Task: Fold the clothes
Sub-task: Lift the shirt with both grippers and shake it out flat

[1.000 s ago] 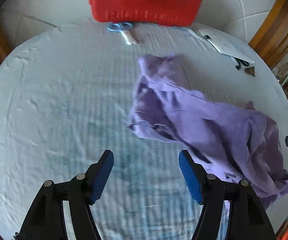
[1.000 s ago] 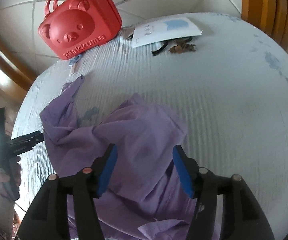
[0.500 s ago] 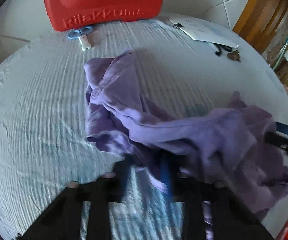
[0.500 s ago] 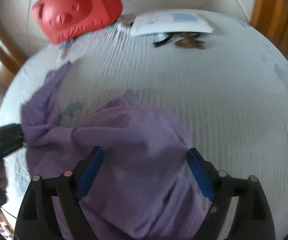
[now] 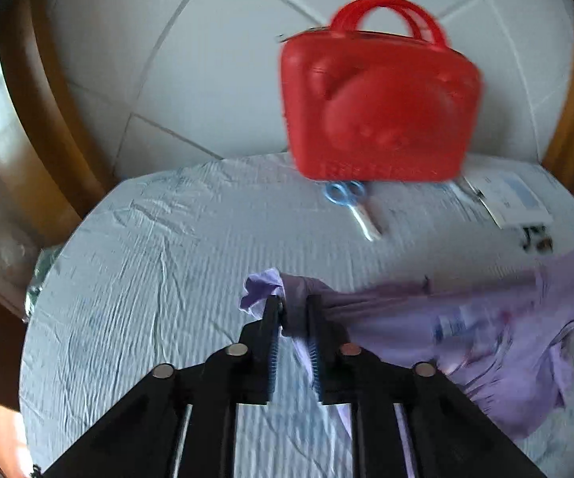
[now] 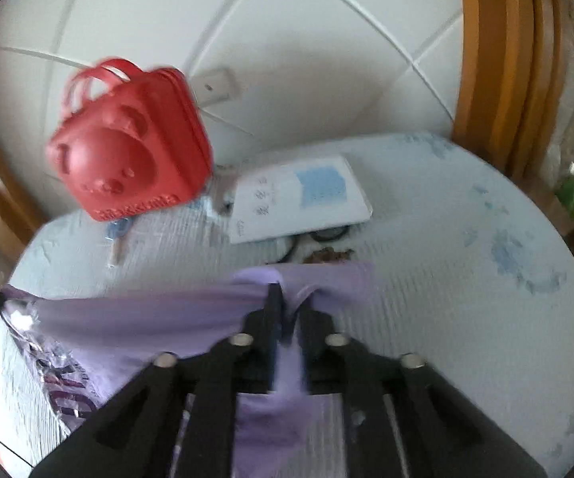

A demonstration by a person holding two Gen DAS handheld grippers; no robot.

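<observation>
A second ago the purple garment (image 5: 426, 318) lay crumpled on the pale blue cloth (image 5: 147, 279) that covers the round table, with both tools hovering wide apart above it; now it is drawn out into a taut band between them, lifted along its upper edge while its lower part hangs toward the table. The left gripper (image 5: 293, 306) pinches a bunched corner of the fabric, a small flap poking out past its tips; its jaws are easing apart slightly, yet cloth is clearly caught between them. The right gripper (image 6: 289, 298) is closing on the opposite edge of the garment (image 6: 147, 318), with a fold of purple gathered between its narrow jaws. Both views have tilted up since the earlier frames, so more of the white tiled wall shows behind the table. The red bear-faced case (image 5: 378, 111) stands at the far edge, with blue-handled scissors (image 5: 350, 203) lying just in front of it and a white paper (image 6: 303, 199) to its right. A printed patch on the garment now faces the cameras, blurred.
</observation>
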